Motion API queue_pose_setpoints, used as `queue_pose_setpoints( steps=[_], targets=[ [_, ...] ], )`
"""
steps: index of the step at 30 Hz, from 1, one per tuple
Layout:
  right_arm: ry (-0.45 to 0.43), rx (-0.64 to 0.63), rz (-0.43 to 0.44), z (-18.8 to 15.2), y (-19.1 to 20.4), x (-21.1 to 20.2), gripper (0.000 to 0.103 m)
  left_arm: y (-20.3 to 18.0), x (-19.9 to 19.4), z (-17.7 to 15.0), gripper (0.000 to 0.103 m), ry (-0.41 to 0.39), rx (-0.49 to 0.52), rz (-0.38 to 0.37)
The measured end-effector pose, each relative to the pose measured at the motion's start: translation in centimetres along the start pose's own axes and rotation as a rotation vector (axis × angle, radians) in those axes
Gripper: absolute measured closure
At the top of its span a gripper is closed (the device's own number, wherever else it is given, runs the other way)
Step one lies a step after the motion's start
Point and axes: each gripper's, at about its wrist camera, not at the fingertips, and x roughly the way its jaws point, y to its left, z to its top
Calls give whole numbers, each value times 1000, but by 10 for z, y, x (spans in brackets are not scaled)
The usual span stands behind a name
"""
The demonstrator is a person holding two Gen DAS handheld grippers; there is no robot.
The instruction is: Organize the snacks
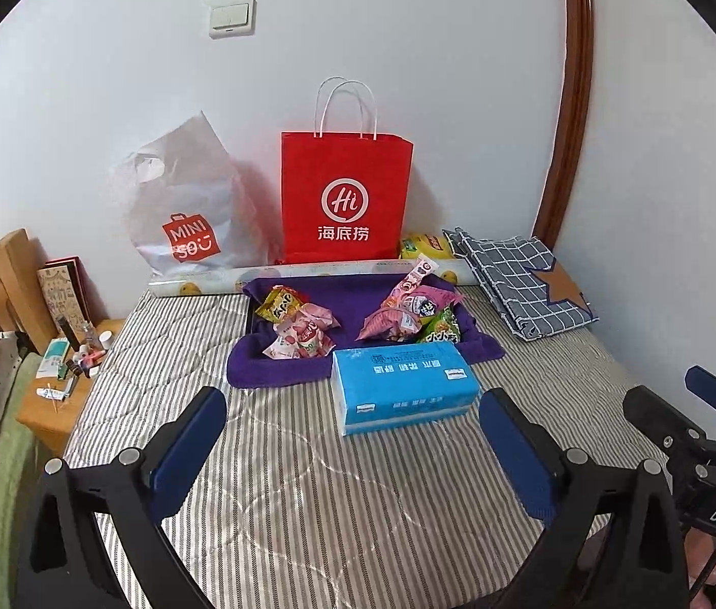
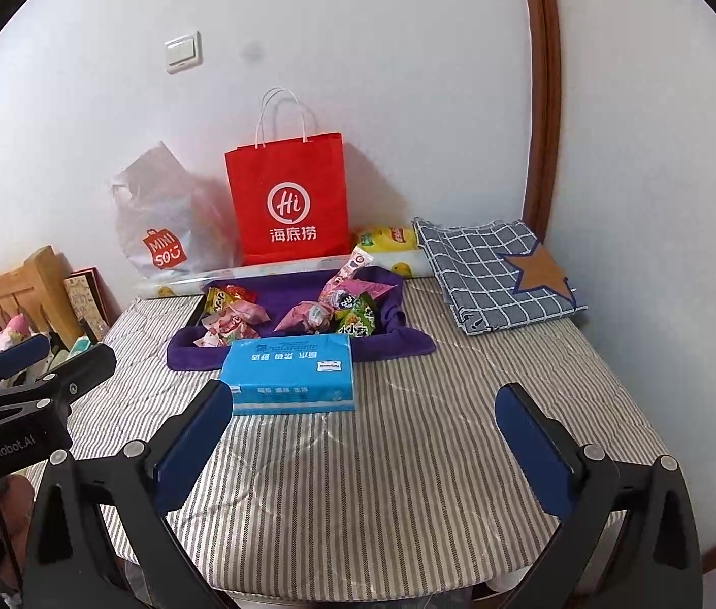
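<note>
left wrist view shows crinkly foil snack packets point(image 1: 358, 317) heaped in a soft purple cloth tray point(image 1: 277, 373) just behind a blue rectangular tissue pack point(image 1: 403, 388) on striped quilted fabric point(image 1: 307, 497), near which left gripper point(image 1: 353, 444) and right gripper point(image 2: 363, 436) gape wide, empty.

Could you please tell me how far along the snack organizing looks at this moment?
Looks done: snack packets lie in two heaps, left heap and right heap, on the purple towel. In hand: nothing; the left gripper and right gripper are open and empty. Possibly left: a yellow packet beside the red bag.
</note>
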Motion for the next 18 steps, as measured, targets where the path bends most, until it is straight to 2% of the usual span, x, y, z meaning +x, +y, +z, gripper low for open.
queue_pose_setpoints(
  steps=[18],
  targets=[
    [-4,7,-12,1,-3,-4,1,0,-4,-2,2,-10,3,9]
  ],
)
